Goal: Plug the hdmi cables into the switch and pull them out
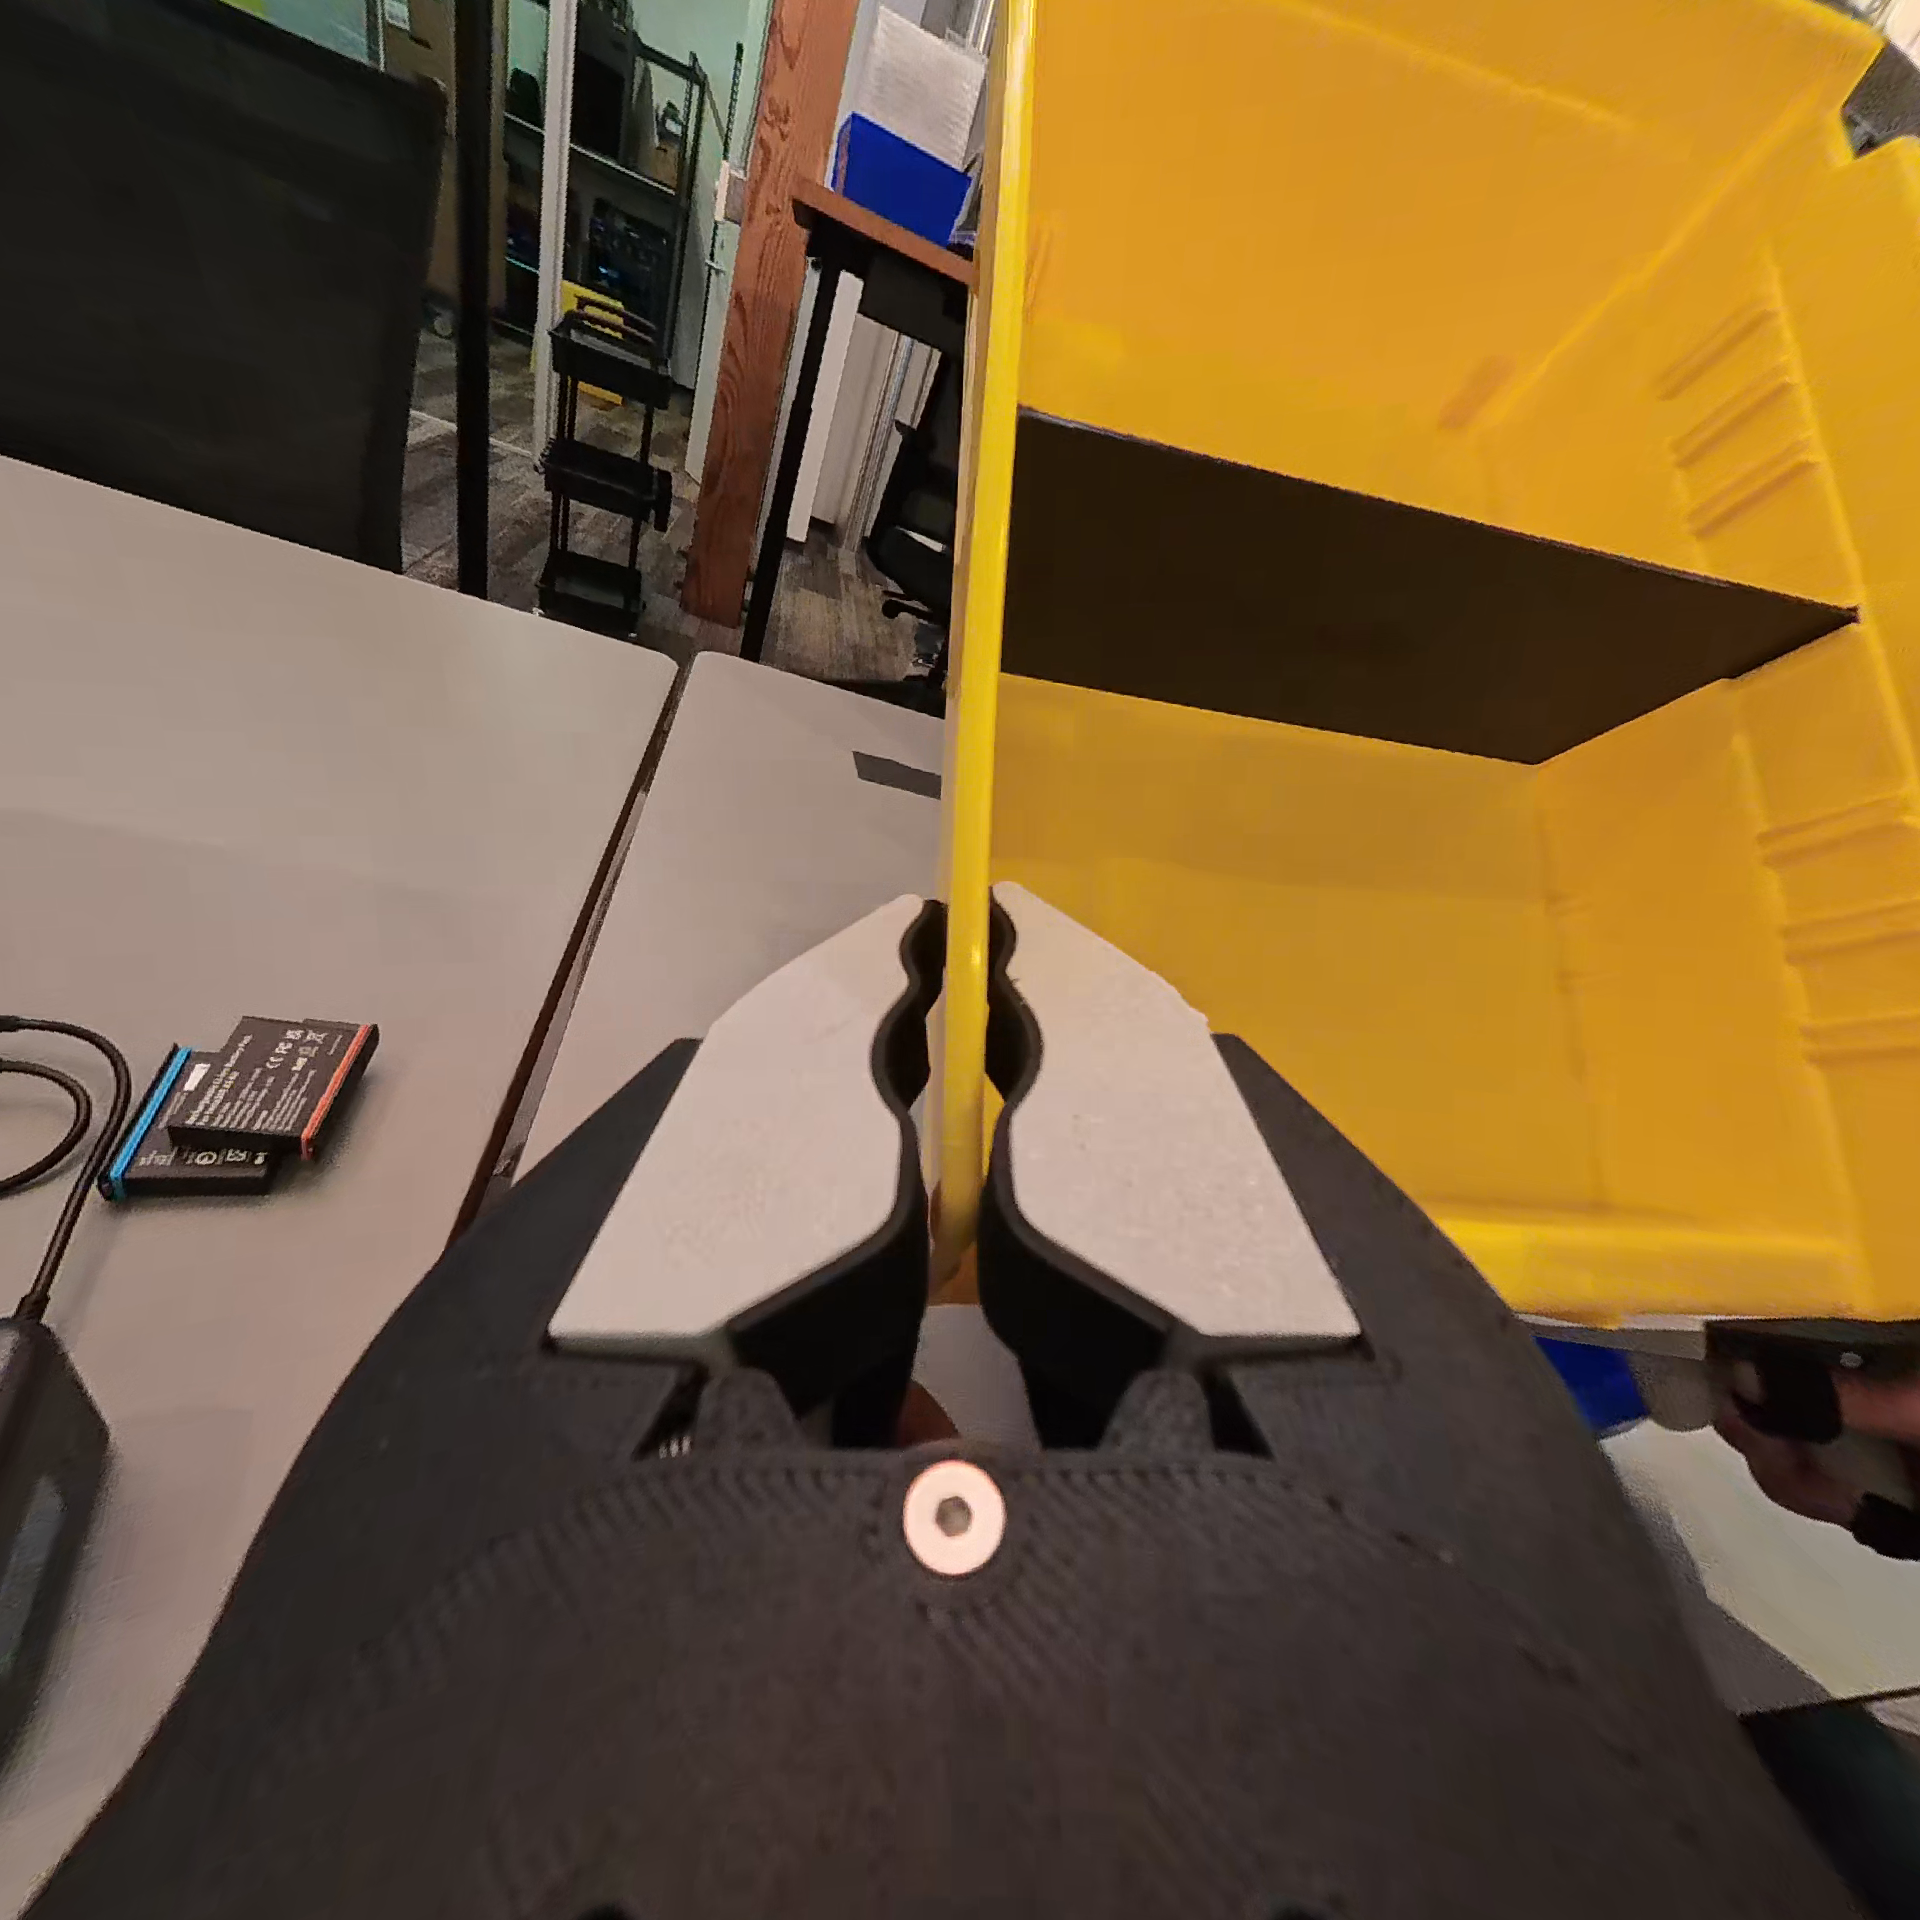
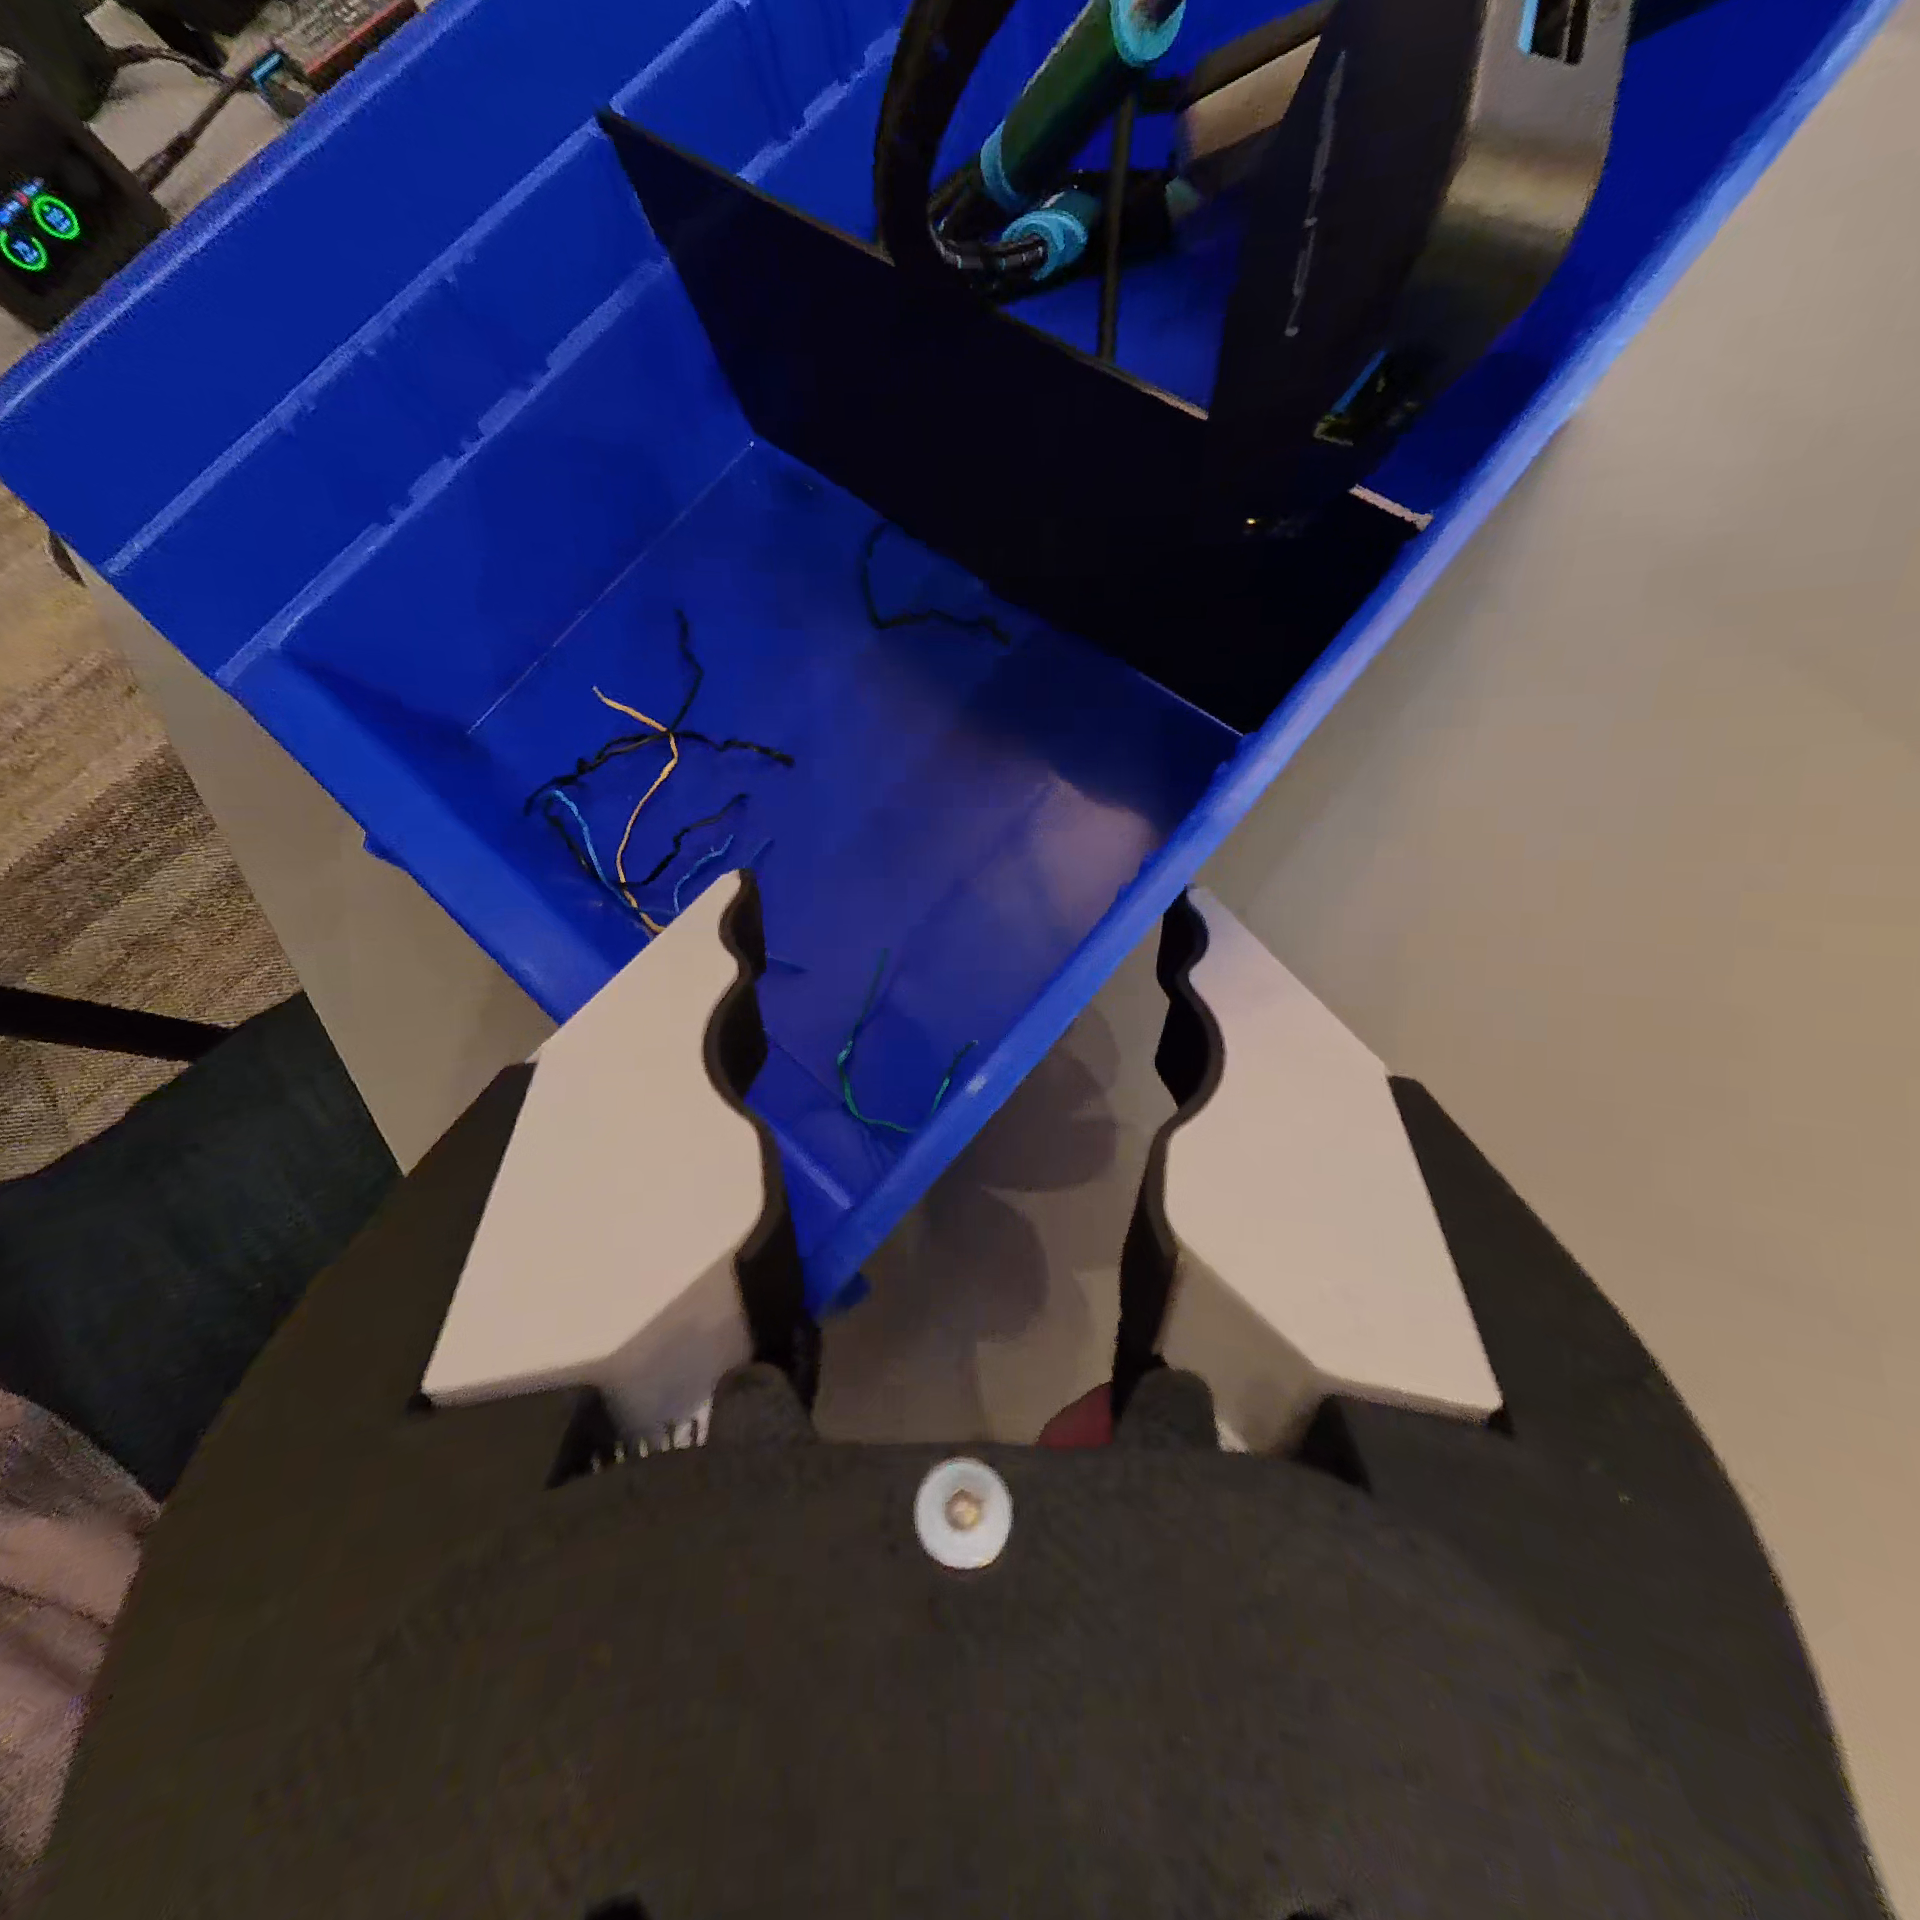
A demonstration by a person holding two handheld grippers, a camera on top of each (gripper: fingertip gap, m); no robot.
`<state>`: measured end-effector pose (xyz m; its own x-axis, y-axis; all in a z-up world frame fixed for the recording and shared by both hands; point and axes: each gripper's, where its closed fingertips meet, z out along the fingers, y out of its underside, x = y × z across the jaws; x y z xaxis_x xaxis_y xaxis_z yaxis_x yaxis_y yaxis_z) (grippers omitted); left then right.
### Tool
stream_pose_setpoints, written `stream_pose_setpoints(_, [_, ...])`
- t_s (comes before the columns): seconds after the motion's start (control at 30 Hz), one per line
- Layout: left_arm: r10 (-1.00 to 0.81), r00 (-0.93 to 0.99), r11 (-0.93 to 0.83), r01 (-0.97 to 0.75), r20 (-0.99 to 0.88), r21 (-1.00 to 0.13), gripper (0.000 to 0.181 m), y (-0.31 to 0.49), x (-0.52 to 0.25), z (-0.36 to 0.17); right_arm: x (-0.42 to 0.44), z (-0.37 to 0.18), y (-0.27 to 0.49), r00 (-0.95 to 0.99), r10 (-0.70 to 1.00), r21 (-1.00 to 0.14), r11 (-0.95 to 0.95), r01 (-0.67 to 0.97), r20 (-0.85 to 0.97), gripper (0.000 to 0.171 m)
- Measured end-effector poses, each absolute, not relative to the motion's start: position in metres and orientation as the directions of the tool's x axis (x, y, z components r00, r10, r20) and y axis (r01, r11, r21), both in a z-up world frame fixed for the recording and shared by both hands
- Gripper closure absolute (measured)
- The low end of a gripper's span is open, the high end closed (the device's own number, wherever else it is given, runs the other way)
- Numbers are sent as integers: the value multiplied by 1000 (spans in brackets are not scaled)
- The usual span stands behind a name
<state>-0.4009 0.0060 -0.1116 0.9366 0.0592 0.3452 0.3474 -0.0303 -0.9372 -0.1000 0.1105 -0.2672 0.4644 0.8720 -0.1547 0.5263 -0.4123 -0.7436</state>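
Note:
My left gripper is shut on the thin side wall of a yellow bin, which fills the right of the left wrist view. A black divider crosses the bin. My right gripper is open, and the near corner of a blue bin lies between its fingers. A black divider splits this bin. The far compartment holds coiled black cables with teal wraps and a black and silver device. The near compartment holds only loose wire scraps.
Two flat black batteries and a black cable lie on the grey table at the left. A black charger with green lights stands beyond the blue bin. A seam runs between two tabletops.

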Motion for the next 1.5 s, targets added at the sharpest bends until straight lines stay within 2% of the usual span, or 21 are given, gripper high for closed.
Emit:
stream_pose_setpoints(0.3, [48,933,-25,357,356,-934,176,8,-400,-111,-159,-270,74,346,913,-745,-385,545,-218,76])
stream_pose_setpoints(0.6, [27,932,-9,363,362,-932,176,9,-394,-107,-200,-269,63,275,929,-748,-363,555,-247,76])
stream_pose_setpoints(0.8, [0,936,-6,351,351,-936,176,12,-384,-101,-198,-262,66,268,920,-756,-389,526,-286,76])
stream_pose_setpoints(0.97, [-45,934,-8,355,354,-935,176,20,-367,-96,-170,-249,73,281,920,-779,-382,497,-273,72])
stream_pose_setpoints(1.1, [-77,959,-22,273,274,-962,176,28,-341,-87,-128,-226,90,325,911,-820,-381,426,-254,70])
stream_pose_setpoints(1.5, [-308,942,-115,105,137,-988,177,79,-194,-83,78,-142,163,592,794,-924,-319,211,-139,68])
